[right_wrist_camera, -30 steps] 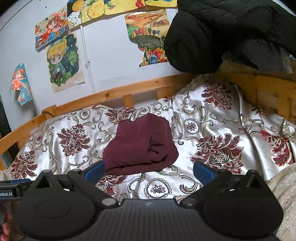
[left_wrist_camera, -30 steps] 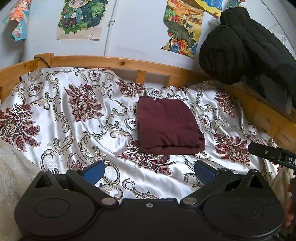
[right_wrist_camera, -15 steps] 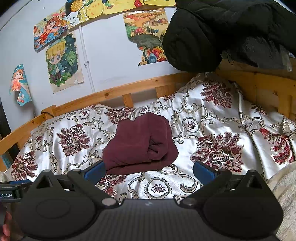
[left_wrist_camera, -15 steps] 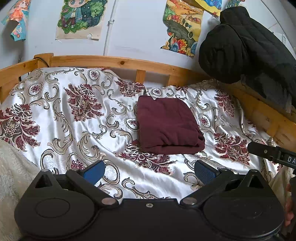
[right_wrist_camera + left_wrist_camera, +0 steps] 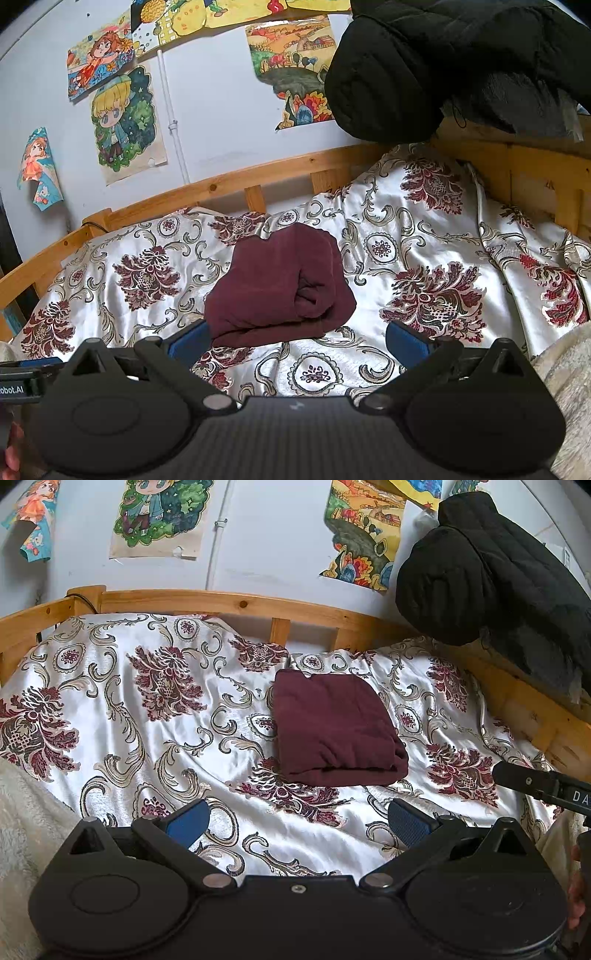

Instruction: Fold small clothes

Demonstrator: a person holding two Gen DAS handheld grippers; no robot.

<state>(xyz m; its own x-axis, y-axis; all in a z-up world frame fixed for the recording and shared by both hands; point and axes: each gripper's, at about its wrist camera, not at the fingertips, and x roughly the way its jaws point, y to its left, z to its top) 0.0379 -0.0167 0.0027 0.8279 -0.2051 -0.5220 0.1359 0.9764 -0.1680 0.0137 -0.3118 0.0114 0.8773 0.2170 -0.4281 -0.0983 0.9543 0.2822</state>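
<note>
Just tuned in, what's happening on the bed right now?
A person holds a pair of tongs in each hand over a bed covered by a floral bedspread. A maroon garment lies folded into a compact bundle in the middle of it. The left tongs and right tongs are both open and empty, neither touching the cloth. A black jacket hangs over the bed frame at the far right. The fold looks done.
</note>
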